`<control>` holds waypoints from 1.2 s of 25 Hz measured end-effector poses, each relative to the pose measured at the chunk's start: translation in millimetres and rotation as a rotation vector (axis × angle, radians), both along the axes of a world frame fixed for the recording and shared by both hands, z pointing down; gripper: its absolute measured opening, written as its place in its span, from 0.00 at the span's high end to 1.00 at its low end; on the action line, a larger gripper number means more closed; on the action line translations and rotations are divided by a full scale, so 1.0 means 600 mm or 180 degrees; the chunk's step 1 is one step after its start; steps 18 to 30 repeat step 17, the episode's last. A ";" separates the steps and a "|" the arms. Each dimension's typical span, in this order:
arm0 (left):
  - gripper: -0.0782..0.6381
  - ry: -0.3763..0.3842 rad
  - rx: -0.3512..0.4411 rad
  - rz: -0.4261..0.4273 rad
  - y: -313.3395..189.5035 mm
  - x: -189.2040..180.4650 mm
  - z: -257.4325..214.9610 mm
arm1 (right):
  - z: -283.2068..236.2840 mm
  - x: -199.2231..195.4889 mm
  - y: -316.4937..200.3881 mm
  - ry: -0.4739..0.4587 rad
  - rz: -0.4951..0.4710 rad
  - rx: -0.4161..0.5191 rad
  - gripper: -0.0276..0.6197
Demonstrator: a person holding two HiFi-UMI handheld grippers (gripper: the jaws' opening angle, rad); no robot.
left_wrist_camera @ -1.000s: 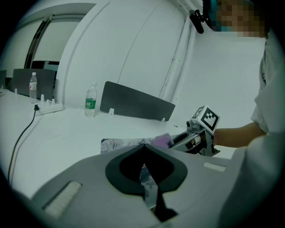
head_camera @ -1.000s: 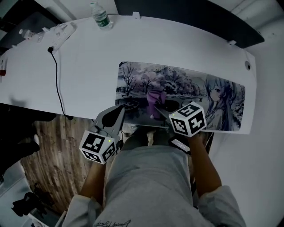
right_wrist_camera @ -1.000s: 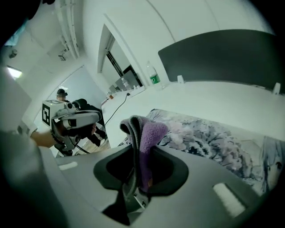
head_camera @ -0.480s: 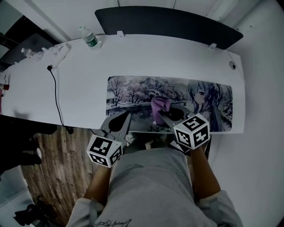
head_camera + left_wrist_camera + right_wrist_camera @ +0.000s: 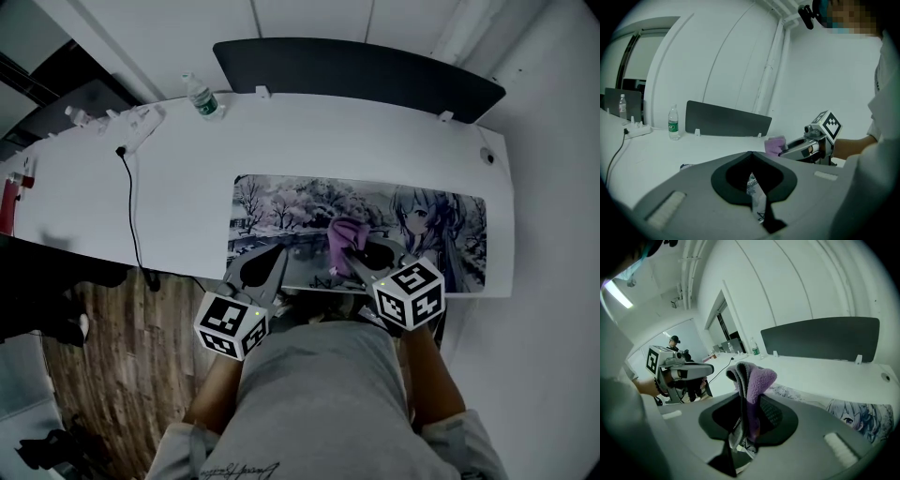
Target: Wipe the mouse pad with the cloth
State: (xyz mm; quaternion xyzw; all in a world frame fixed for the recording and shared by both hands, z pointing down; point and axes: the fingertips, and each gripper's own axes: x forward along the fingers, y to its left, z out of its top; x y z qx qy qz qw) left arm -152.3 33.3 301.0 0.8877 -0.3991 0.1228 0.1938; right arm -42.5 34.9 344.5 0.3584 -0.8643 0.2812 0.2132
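Purple cloth (image 5: pixel 345 234) stands bunched above the near edge of the printed mouse pad (image 5: pixel 281 208), pinched between the closed jaws of the right gripper (image 5: pixel 354 251). The left gripper (image 5: pixel 276 257) hovers at the pad's near-left edge, its jaws together on nothing, apart from the cloth.

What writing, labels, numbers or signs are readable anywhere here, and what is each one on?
None can be read for certain.
Water bottle: green label, print too small to read.
Cursive print on the person's shirt: too blurred to read.
Marker cubes: black-and-white square patterns, no words.
Mouse pad: a picture only, no legible text.
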 end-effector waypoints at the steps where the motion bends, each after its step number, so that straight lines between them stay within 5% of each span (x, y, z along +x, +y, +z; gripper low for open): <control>1: 0.87 0.0000 0.0000 -0.0007 0.001 0.002 -0.001 | 0.000 0.002 0.001 -0.0004 -0.0004 0.0002 0.81; 30: 0.87 -0.0074 -0.0052 0.0042 0.027 0.027 0.007 | 0.002 0.033 0.025 0.0043 0.0019 0.0039 0.81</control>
